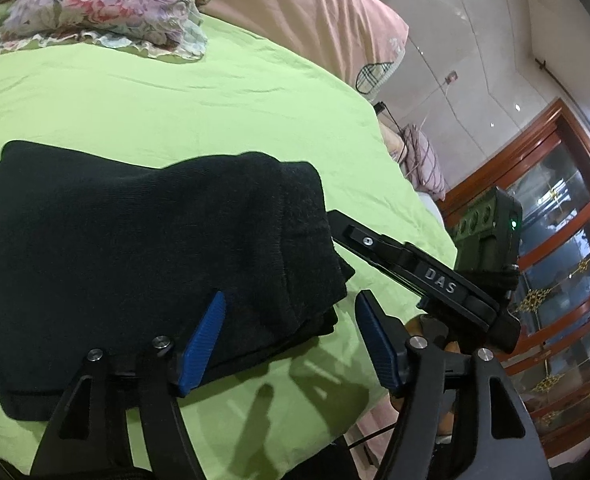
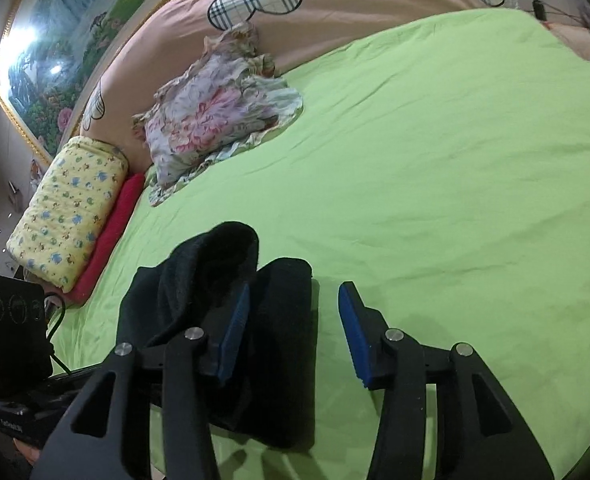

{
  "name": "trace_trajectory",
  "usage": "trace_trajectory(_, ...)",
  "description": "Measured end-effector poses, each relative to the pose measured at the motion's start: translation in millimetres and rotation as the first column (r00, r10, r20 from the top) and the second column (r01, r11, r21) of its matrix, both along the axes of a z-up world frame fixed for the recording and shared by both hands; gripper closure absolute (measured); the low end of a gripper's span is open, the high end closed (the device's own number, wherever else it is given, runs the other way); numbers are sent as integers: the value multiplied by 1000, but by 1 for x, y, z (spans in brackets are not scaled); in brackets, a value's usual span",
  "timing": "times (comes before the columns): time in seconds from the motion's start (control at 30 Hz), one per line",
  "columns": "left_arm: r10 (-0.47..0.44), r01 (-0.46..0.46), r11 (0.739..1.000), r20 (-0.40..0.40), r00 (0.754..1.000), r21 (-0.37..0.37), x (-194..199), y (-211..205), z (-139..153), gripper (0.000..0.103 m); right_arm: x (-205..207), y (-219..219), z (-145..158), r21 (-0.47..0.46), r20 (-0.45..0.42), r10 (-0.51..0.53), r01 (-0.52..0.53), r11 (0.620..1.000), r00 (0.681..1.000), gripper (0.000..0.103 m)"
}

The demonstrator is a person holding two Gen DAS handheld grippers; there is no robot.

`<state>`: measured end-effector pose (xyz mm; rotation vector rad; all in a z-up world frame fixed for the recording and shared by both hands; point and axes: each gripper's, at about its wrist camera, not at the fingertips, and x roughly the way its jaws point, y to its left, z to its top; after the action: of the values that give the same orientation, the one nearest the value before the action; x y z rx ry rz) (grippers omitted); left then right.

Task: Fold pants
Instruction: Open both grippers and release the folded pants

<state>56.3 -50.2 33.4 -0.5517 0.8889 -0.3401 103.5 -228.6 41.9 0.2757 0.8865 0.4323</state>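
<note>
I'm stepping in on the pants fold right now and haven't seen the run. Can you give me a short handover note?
Left claw: open, nothing pinched; one blue pad lies against the near right edge of the black pants, the other is over bare green sheet.
Right claw: open, holding nothing; its left pad lies by the pants, its right pad over sheet.
Pants: a compact, layered stack near the bed's front edge, well short of the floral pillow.
Done: the folds look made.
Left: one end layer bulges up in the right wrist view; probably press it flat and square the edges.
</note>
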Motion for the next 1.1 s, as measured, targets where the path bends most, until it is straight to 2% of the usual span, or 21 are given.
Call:
trace_trajectory(0.2, 45, -44, 999, 21, 999, -11, -12, 16, 8, 30, -8, 5, 13, 9, 21, -17, 16, 1000, 1000, 54)
trace_trajectory(0.33, 68, -67, 998, 23, 997, -15, -17, 24, 9, 29, -13, 12, 15, 9, 21, -13, 13, 1000, 1000, 46)
trace_trajectory(0.5, 104, -103, 994, 18, 994, -32, -23, 36, 7, 28, -22, 19, 15, 5, 16, -35, 35, 999, 999, 43)
trace_trajectory(0.6, 127, -126, 991, 22, 992, -42, -31, 47, 8, 27, -27, 25, 14, 0, 17, -28, 28, 1000, 999, 36)
trace_trajectory(0.8, 191, -189, 980, 27, 981, -60, -45, 73, 8, 25, -34, 35, 17, -30, 30, -27, 28, 999, 999, 32)
trace_trajectory(0.93, 231, -229, 971, 23, 973, -64, -52, 87, 7, 24, -38, 38, 22, -42, 57, -49, 51, 998, 997, 19)
trace_trajectory(1.1, 282, -281, 956, 10, 959, -85, -61, 108, 1, 24, -41, 45, 22, -51, 56, -50, 53, 997, 997, 18)
